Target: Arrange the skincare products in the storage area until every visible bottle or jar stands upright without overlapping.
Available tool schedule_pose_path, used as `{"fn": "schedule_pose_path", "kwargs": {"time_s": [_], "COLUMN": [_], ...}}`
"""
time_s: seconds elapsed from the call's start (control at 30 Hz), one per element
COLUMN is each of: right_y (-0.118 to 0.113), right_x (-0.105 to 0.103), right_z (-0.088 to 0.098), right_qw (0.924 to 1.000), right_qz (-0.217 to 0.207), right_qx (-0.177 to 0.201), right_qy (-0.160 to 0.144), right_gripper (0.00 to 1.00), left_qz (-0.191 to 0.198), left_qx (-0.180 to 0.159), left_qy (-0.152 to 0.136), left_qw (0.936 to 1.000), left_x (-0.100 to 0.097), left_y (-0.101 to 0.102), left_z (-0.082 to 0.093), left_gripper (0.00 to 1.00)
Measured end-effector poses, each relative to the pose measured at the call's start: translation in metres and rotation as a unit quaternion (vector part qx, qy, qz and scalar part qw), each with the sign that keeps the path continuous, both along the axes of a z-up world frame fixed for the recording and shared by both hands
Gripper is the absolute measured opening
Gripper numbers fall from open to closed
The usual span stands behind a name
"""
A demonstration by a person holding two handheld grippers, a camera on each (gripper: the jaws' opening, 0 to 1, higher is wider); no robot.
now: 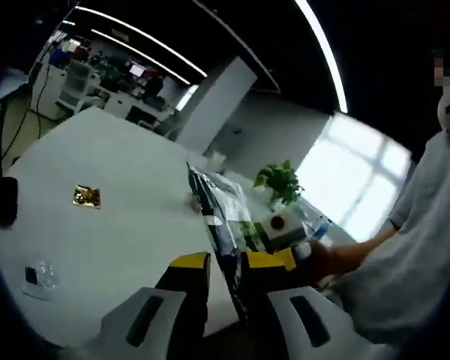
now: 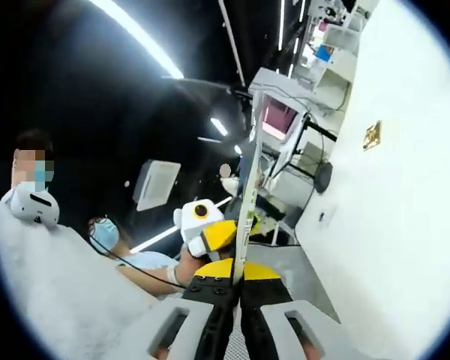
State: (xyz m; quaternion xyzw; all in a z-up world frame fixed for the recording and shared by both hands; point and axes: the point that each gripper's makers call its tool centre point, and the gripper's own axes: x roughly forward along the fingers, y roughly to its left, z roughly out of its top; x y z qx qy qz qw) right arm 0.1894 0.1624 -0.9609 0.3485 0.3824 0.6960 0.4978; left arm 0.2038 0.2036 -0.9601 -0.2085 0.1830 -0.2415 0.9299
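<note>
Both grippers lift the bag

Left gripper (image 1: 225, 281) and right gripper (image 2: 238, 281) clamp the plastic bag (image 1: 221, 202) above the surface (image 1: 112, 217) (arranging apparently unstarted).

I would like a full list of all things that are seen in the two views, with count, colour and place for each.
White table: one, across the left gripper view, along the right side of the right gripper view.
Clear plastic bag: one, with dark contents, held edge-on over the table edge between both tongs.
Gold packet: one, flat on the table.
Small clear packet: one, with a dark patch, near the table edge.
Black mouse-like thing: one, on the table.
Potted plant: one, green, far side.
People: two masked, right gripper view.
Left tongs: yellow tips, shut on the bag.
Right tongs: yellow tips, shut on the bag.
</note>
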Motion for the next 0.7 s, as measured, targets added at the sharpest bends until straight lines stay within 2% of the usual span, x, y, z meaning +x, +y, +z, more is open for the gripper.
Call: {"fn": "schedule_pose_path", "kwargs": {"time_s": [0.13,0.17,0.27,0.33,0.4,0.47,0.53,0.57,0.6,0.7], "right_y": [-0.007,-0.008,-0.011,-0.011,-0.01,-0.008,-0.005,-0.004,-0.004,-0.002], "right_x": [0.019,0.023,0.035,0.041,0.05,0.058,0.073,0.082,0.089,0.117], "right_z": [-0.003,-0.006,-0.01,-0.012,-0.017,-0.015,-0.02,-0.025,-0.028,-0.037], "right_qw": [0.9992,0.9986,0.9975,0.9969,0.9956,0.996,0.9934,0.9916,0.99,0.9851], "right_qz": [-0.017,-0.021,-0.026,-0.03,-0.037,-0.043,-0.061,-0.066,-0.071,-0.073], "right_qx": [-0.027,-0.035,-0.053,-0.06,-0.074,-0.071,-0.088,-0.106,-0.119,-0.15], "right_qy": [-0.025,-0.034,-0.038,-0.041,-0.044,-0.032,-0.041,-0.033,-0.028,-0.041], "right_gripper": [0.0,0.0,0.0,0.0,0.0,0.0,0.0,0.0,0.0,0.0], "left_qz": [0.0,0.004,0.006,0.012,0.02,0.018,0.015,0.01,0.003,-0.015], "left_qx": [0.087,0.131,0.204,0.235,0.243,0.284,0.315,0.335,0.349,0.364], "left_qy": [-0.019,-0.021,-0.014,-0.01,0.002,0.024,0.012,0.002,0.006,0.001], "left_qw": [0.996,0.9911,0.9788,0.972,0.9697,0.9583,0.9489,0.942,0.9371,0.9314], "left_x": [0.003,0.004,0.004,0.005,0.004,0.002,0.005,0.006,0.003,-0.001], "left_y": [0.003,0.007,0.016,0.022,0.024,0.029,0.027,0.026,0.025,0.02], "left_z": [-0.006,-0.011,-0.022,-0.031,-0.043,-0.056,-0.058,-0.058,-0.061,-0.066], "left_gripper": [0.23,0.26,0.33,0.4,0.46,0.46,0.46,0.45,0.44,0.43]}}
